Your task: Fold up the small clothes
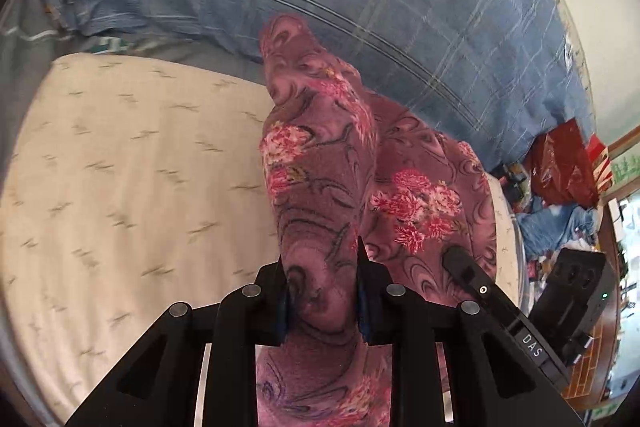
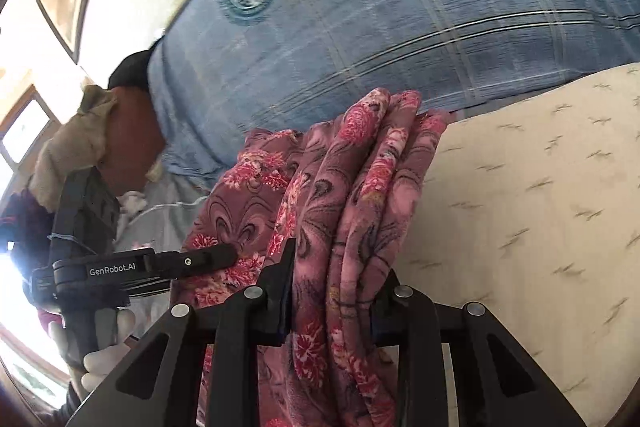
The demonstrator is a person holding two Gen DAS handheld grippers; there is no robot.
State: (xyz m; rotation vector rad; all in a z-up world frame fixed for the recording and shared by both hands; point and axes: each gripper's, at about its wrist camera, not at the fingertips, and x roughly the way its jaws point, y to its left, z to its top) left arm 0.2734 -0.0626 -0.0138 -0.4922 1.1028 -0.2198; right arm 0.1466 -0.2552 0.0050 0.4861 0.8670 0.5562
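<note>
Soft, limp fleece, gathered thick in both your grippers.

The mauve floral fleece garment hung bunched above the cream mattress's far edge; your left gripper and right gripper were each clamped narrowly on folds. It looked light and floppy, so you were better taking it by its hems.

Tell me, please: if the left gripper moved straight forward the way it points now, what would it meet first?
The left gripper is already shut on the floral garment, so more bunched floral cloth comes first; beyond it probably the blue checked bedding, though depth is unclear.
</note>
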